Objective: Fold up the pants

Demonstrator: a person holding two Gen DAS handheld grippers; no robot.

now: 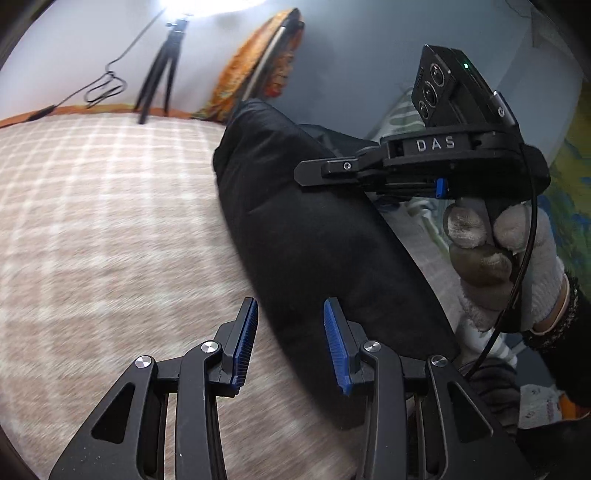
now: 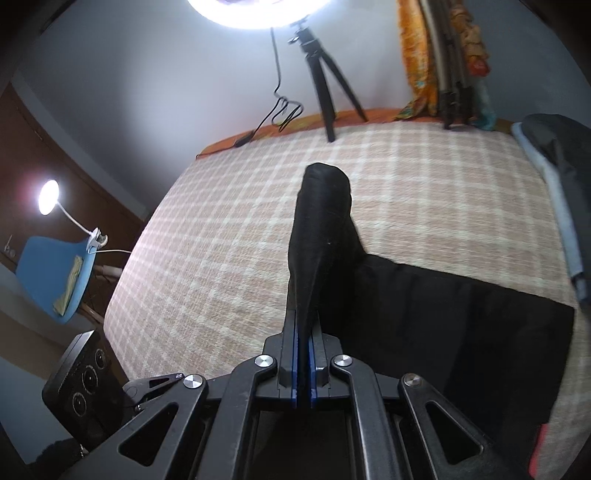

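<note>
A: So where are the black pants (image 2: 424, 306) relative to the checked bedspread (image 2: 229, 236)?

B: Lying on it, toward its near edge. One dark fold lifts off the bedspread and runs up into the right gripper (image 2: 303, 354).

A: Is that gripper holding it?

B: Yes. Its blue pads are pressed together on the cloth, which stands up between them.

A: And the left gripper (image 1: 291, 343)?

B: Its jaws stand apart with nothing between them, hovering above the bedspread right at the edge of the pants.

A: Anything else around the bedspread?

B: A black tripod (image 2: 325, 85) stands at its far edge under a bright ring light (image 2: 258, 11), and a blue chair (image 2: 51, 273) sits off its left side.
</note>
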